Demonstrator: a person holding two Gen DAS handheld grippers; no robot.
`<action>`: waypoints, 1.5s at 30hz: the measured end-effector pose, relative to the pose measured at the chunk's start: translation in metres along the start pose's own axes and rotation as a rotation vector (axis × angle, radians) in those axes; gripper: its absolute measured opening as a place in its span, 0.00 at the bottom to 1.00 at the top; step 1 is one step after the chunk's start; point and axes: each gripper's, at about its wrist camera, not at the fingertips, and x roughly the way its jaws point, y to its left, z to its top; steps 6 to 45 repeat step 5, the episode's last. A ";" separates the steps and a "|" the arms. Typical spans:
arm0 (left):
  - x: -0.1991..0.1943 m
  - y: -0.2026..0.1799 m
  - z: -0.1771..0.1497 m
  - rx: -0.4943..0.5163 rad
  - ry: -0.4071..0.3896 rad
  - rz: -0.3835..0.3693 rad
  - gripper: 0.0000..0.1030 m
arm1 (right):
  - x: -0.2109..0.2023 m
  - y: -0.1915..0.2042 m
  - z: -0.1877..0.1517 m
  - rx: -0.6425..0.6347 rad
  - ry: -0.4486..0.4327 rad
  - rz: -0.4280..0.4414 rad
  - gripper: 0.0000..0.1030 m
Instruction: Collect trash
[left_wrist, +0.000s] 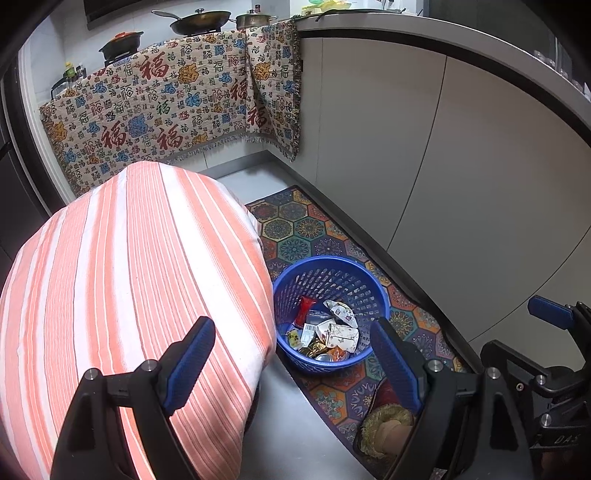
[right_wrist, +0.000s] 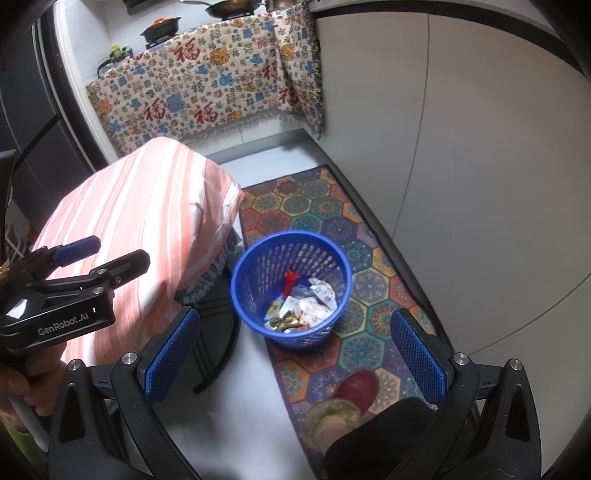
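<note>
A blue plastic basket stands on the floor mat beside a table. Crumpled wrappers and packets fill its bottom. My left gripper hovers over the table's edge and the basket, open, with nothing between its blue pads. In the right wrist view the left gripper shows at the left over the table, held by a hand. My right gripper hangs above the floor just short of the basket, open and empty. Its tips show at the right edge of the left wrist view.
An orange-and-white striped cloth covers the table left of the basket. A colourful hexagon mat runs along white cabinet fronts. A foot in a red slipper stands on the mat. A patterned cloth hangs below a counter with pans.
</note>
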 end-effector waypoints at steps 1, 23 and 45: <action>0.000 0.000 -0.001 -0.002 -0.001 0.001 0.85 | 0.000 0.000 0.000 0.002 0.001 -0.001 1.00; 0.000 0.001 -0.001 -0.009 0.005 0.001 0.85 | 0.001 -0.001 0.000 0.005 0.005 -0.007 1.00; 0.000 0.001 -0.001 -0.009 0.005 0.001 0.85 | 0.001 -0.001 0.000 0.005 0.005 -0.007 1.00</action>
